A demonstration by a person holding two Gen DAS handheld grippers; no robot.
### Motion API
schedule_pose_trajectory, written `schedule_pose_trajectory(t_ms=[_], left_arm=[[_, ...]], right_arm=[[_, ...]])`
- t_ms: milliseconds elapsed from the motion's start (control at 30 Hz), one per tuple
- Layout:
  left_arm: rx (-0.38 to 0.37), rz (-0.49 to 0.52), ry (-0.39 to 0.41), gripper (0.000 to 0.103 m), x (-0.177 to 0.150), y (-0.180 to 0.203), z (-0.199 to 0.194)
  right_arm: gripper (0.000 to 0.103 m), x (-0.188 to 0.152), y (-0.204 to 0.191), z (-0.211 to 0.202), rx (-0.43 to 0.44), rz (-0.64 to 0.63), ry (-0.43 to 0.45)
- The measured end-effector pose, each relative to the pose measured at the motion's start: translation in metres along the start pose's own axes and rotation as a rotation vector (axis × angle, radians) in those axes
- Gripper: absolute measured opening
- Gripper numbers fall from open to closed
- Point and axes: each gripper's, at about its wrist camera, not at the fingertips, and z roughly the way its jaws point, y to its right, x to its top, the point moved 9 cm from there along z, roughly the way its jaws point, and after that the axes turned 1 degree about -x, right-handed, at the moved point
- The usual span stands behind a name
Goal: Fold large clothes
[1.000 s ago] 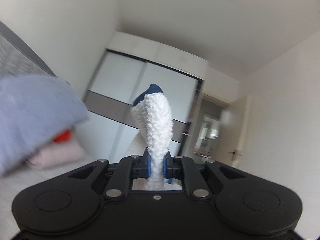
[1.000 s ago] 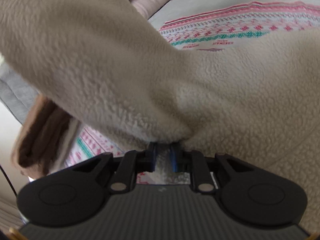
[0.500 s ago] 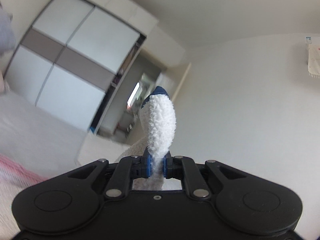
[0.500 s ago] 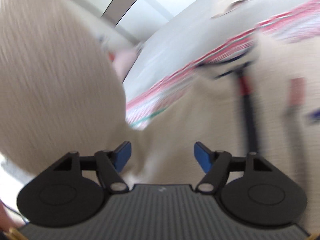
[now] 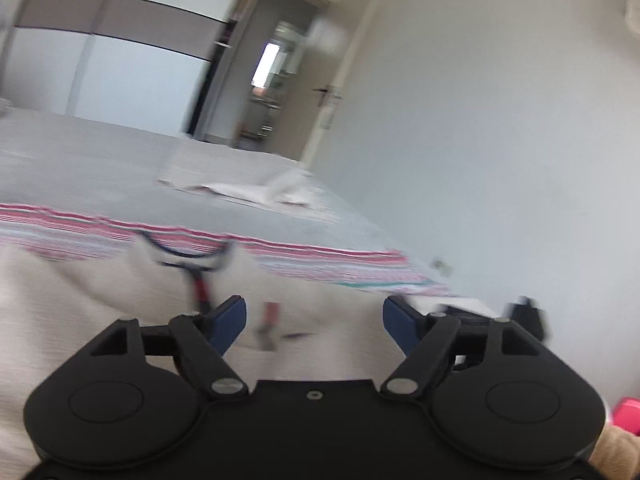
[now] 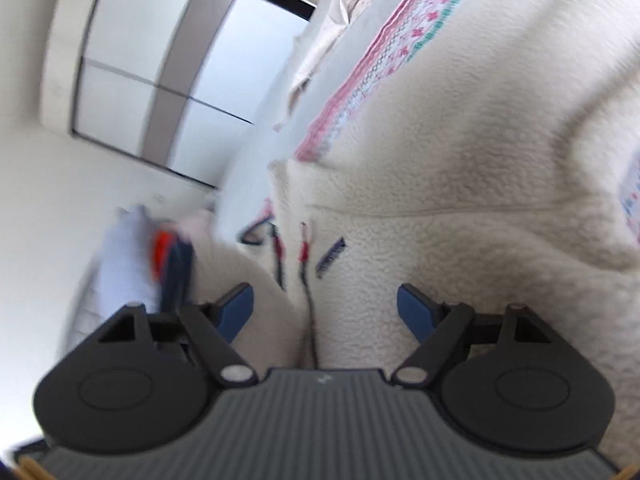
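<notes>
Both your grippers are letting go right now, left gripper (image 5: 314,322) and right gripper (image 6: 325,310) jaws opening with nothing pinched between them, and the cream fleece jacket (image 6: 460,184) is lying spread on the bed (image 5: 100,168) below them.

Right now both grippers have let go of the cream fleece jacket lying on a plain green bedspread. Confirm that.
Wrong in one respect: the bedspread is grey with a pink patterned band, not plain green, as the left wrist view shows. The rest holds: the cream fleece jacket lies on it, and the left gripper and right gripper hold nothing, their jaws opening.
</notes>
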Motion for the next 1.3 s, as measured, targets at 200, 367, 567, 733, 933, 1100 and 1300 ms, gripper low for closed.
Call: schedule_pose_trajectory(t_ms=[200, 367, 567, 733, 933, 1100, 1300], left_arm=[[0.398, -0.076, 0.037, 0.069, 0.001, -0.154, -0.047], [0.485, -0.213, -0.027, 0.067, -0.004, -0.253, -0.05], [0.315, -0.417, -0.169, 0.068, -0.012, -0.284, 0.006], [0.269, -0.453, -0.172, 0.02, -0.011, -0.273, 0.034], [0.443, -0.281, 0.013, 0.022, -0.022, -0.272, 0.01], [0.484, -0.295, -0.003, 0.031, -0.034, -0.276, -0.003], [0.428, -0.099, 0.046, 0.026, -0.013, -0.239, -0.055]], right_arm=[[0.078, 0.02, 0.01, -0.019, 0.075, 0.043, -0.013], [0.065, 0.011, -0.006, -0.023, -0.049, -0.093, -0.04], [0.027, -0.009, -0.015, -0.017, -0.209, -0.284, -0.072], [0.011, -0.012, -0.023, -0.01, -0.257, -0.392, -0.058], [0.008, 0.002, -0.042, -0.014, -0.258, -0.496, 0.101], [0.013, -0.003, -0.022, 0.018, -0.41, -0.526, 0.042], [0.043, -0.001, -0.02, -0.003, -0.322, -0.454, 0.073]])
